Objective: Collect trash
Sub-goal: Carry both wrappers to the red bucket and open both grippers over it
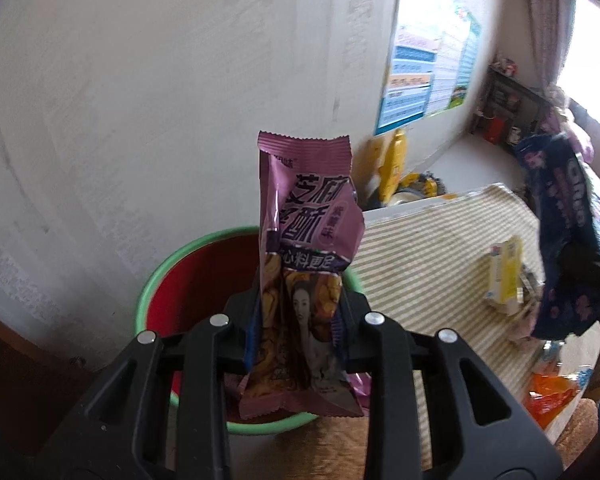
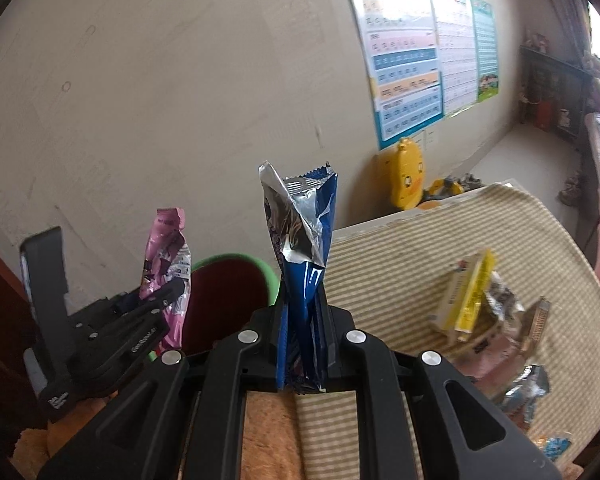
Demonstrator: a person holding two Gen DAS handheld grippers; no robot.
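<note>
Two snack wrappers are held up beside a red bin with a green rim.

A striped cloth [image 2: 440,240] is seen covering the table, with a yellow carton [image 2: 466,296] and loose wrappers lying on it; a yellow toy [image 2: 406,178] stands against the wall. Only the left view looks down into the bin [image 1: 188,276]; only the right view shows both grippers. The left gripper [image 1: 298,320] is clamped on a purple wrapper [image 1: 304,216] above the bin. The right gripper [image 2: 302,320] is clamped on a blue foil wrapper [image 2: 302,240], its top rising beyond the fingertips.
</note>
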